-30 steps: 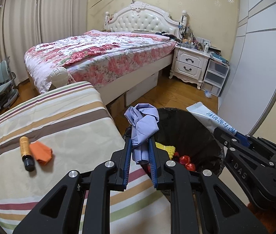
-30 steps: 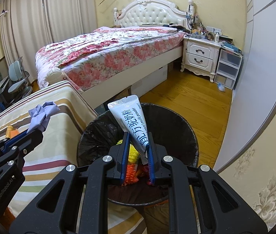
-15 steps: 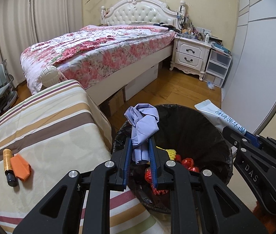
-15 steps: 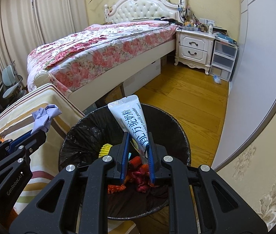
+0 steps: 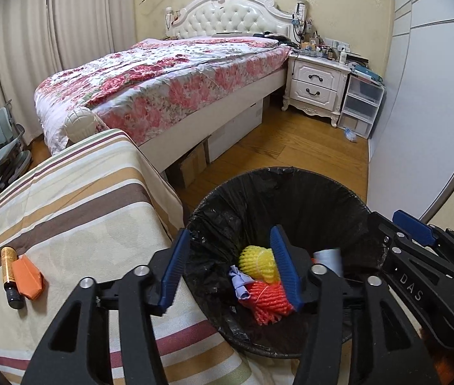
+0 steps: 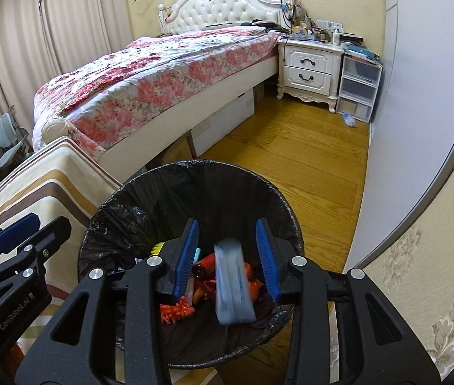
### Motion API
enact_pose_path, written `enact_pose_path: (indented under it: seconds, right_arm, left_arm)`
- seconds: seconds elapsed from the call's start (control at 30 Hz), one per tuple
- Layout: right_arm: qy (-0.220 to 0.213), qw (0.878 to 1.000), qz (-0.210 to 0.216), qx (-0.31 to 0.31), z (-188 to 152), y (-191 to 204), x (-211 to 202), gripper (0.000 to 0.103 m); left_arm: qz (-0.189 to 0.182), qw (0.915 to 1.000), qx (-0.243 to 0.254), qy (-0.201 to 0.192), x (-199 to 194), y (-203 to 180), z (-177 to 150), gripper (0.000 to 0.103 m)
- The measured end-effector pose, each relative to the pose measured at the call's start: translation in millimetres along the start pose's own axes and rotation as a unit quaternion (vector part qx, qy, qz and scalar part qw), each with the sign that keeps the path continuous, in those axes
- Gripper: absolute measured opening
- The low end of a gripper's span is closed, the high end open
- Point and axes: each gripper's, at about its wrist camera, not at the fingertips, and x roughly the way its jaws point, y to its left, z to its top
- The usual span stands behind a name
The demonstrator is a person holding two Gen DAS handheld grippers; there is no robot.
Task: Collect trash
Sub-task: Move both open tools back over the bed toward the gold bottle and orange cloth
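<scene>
Both jaws have just been opened, nothing gripped. Between the right gripper's [image 6: 227,256] parted pads, the tube [image 6: 234,284] is caught blurred over the bin [image 6: 124,202]. Beneath the left gripper [image 5: 230,271], the lilac wrapper [image 5: 240,284] is seen among red and yellow netting.

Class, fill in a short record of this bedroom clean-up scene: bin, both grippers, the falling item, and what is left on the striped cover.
bin: black-lined bin, holding red and yellow foam nets
left gripper: open, just opened, nothing between jaws
right gripper: open, just opened
tube: blurred, dropping into bin
striped cover: small bottle and orange item remain
</scene>
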Motion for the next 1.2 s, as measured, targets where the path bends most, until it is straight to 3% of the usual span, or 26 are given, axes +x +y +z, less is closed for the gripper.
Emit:
enact_pose_path:
  seconds: [0.23, 0.57, 0.87, 1.2]
  right_arm:
    - [-0.006, 1.000, -0.002, -0.001, -0.9, 3.2, -5.3, 0.052]
    - [-0.011, 1.000, 0.012, -0.007, -4.1, 17.6, -21.6, 0.060]
    - [-0.002, 0.997, 0.063, -0.040, -18.2, 71.5, -37.2, 0.060]
    - [0.013, 0.986, 0.119, -0.115, -33.2, 154.8, -45.2, 0.061]
  left_arm:
    - [0.006, 0.9999, -0.005, -0.011, -10.9, 5.3, 1.0, 0.069]
    - [0.027, 0.9988, -0.039, -0.015, -34.1, 37.7, -4.8, 0.070]
    - [0.066, 0.9937, -0.090, -0.004, -59.4, 96.5, -36.3, 0.070]
    - [0.119, 0.9823, -0.145, 0.005, -78.9, 162.3, -68.6, 0.070]
